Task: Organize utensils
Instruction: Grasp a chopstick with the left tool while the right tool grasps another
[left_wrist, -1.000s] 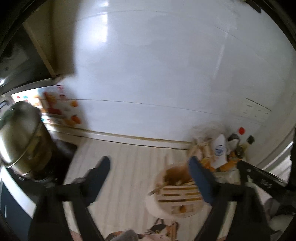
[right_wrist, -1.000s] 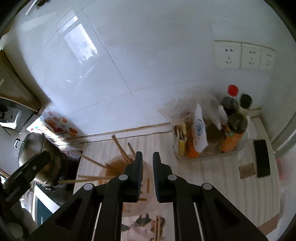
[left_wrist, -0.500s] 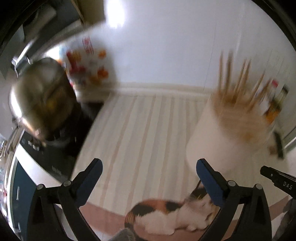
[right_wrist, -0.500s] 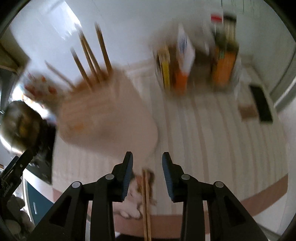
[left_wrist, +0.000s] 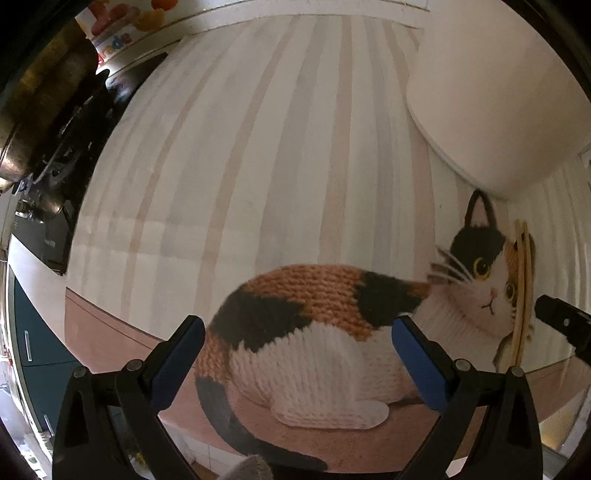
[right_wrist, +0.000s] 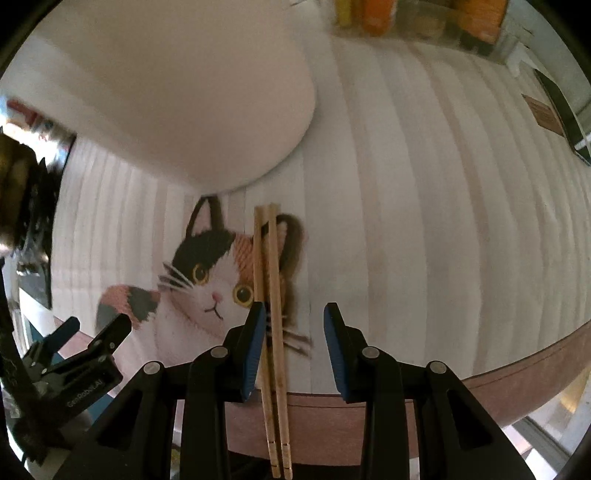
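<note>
Chopsticks (right_wrist: 272, 295) lie side by side on the cat mat (right_wrist: 207, 291) near the table's front edge, lengthwise between the right gripper (right_wrist: 293, 325)'s part-open fingers, which have just widened, untouched; the left gripper (left_wrist: 295, 354) gapes empty, farther off.

My white holder (right_wrist: 177, 92) runs off the top edge, its opening unseen. The bottles (right_wrist: 406, 18) behind are blurred and cropped. My chopsticks' (right_wrist: 275, 295) lower ends leave the frame.

Striped cream mat with knitted calico-cat print (left_wrist: 314, 332) covering counter; steel pot (left_wrist: 33, 110) at 10 o'clock; orange-labelled bottles (right_wrist: 376, 14) at 12 o'clock, blurred.
</note>
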